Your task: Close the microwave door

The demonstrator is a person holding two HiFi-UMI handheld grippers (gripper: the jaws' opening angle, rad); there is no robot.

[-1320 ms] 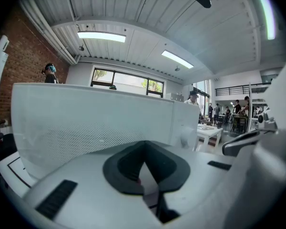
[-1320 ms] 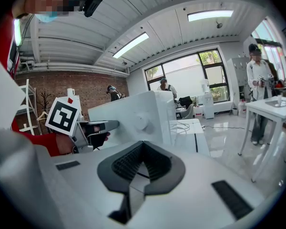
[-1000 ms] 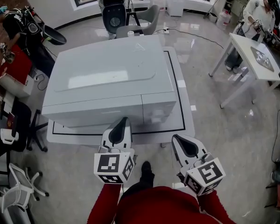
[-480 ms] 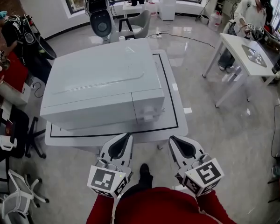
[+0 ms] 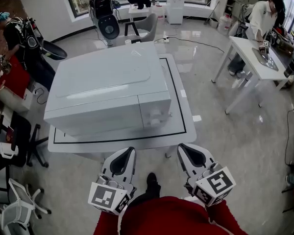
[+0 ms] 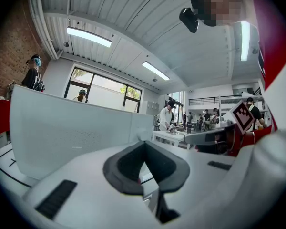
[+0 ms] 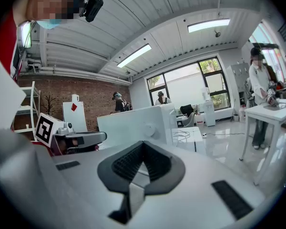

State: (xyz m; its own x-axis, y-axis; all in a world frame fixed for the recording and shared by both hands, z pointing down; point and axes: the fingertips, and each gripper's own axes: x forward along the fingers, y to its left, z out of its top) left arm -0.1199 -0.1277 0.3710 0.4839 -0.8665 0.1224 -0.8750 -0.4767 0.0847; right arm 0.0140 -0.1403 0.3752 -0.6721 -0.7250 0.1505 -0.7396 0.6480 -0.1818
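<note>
Head view: microwave (image 5: 108, 89) sits mid-frame on the low white worktop (image 5: 179, 131), inside the black outline. Its door (image 5: 95, 115) faces me and lies flush with the control panel (image 5: 157, 110) to its right, with no gap that I can see. My left tongs (image 5: 125, 153) are at bottom centre-left and my right tongs (image 5: 188, 151) at bottom centre-right. Both are off the worktop edge, close to my red sleeves and well apart from the microwave. Neither touches anything.

Left gripper view: left tongs (image 6: 145, 163) clenched, pads together at the tip, nothing between them. The microwave (image 6: 71, 128) fills the left half of the frame. Its front is one flat white face, with no door swung out.

Right gripper view: right tongs (image 7: 142, 163) also clenched, ribbed pads meeting, empty. The microwave (image 7: 133, 123) is at centre beyond the tip, with its round knob (image 7: 149, 126) showing. Nothing sticks out from the front.

Progress: I judge the door shut and the task basically done. No push is left, as far as these views show. I can't confirm the latch from here. Only parking the tongs seems to remain.
</note>
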